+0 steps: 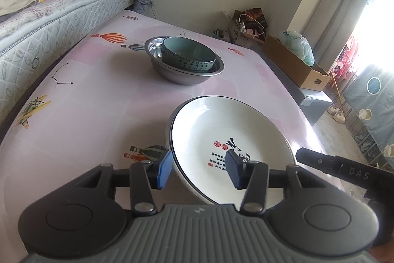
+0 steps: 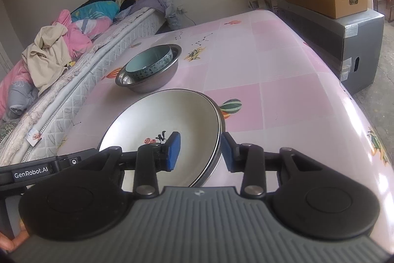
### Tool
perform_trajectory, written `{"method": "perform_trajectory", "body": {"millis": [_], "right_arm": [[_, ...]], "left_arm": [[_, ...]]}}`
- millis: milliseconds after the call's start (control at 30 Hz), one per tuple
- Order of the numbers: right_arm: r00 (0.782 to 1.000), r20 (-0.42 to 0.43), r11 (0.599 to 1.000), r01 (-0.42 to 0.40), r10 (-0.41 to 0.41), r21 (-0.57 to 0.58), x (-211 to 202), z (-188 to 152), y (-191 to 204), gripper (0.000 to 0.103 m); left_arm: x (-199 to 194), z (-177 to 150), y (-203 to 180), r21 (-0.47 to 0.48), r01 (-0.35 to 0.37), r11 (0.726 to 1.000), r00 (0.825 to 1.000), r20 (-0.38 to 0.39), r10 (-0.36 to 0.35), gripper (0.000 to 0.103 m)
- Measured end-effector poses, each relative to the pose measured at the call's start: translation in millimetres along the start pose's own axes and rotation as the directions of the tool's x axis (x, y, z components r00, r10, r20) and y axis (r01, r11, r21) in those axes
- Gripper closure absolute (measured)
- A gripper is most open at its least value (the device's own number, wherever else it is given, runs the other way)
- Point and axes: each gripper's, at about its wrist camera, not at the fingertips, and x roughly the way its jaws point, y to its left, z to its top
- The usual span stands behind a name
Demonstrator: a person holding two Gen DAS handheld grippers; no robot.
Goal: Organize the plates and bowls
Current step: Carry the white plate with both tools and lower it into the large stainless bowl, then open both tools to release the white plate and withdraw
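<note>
The white plate [image 1: 229, 134], dark-rimmed with black calligraphy and red seals, sat on another plate near the counter's [image 1: 98, 100] front edge. Both the left tongs [image 1: 199, 169] and right tongs [image 2: 199, 152] straddled its rim, released. A teal bowl [image 1: 188, 54] sat in a steel bowl [image 1: 172, 75] mid-counter.

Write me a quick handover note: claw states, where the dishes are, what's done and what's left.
Left claw: open, pads straddling the near-left rim of the white plate, not pressing.
Right claw: open, straddling the same stack's right rim.
White plate sits on a second plate on the pink table.
Teal bowl is nested, tilted, in the steel bowl farther back.
Done: plates stacked, bowls nested.
Left: back both claws off; probably straighten the teal bowl.
</note>
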Motion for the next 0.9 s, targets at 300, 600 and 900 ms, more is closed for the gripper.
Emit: {"method": "perform_trajectory", "body": {"millis": [300, 600, 900], "right_arm": [[1.0, -0.002, 1.0, -0.003, 0.003, 0.03, -13.5, -5.3, -3.8, 0.057], [1.0, -0.011, 0.998, -0.022, 0.022, 0.057, -24.9, -11.6, -2.1, 0.049], [0.998, -0.007, 0.997, -0.058, 0.058, 0.053, -36.5, -8.3, 6.2, 0.044]], "left_arm": [[-9.1, 0.3, 2.1, -0.002, -0.042, 0.999, 0.999, -0.007, 0.042, 0.033], [-20.8, 3.1, 7.5, 0.013, -0.141, 0.99, 0.99, -0.026, 0.141, 0.017], [-28.4, 6.6, 15.0, 0.004, -0.207, 0.978, 0.977, -0.045, 0.207, 0.015]]}}
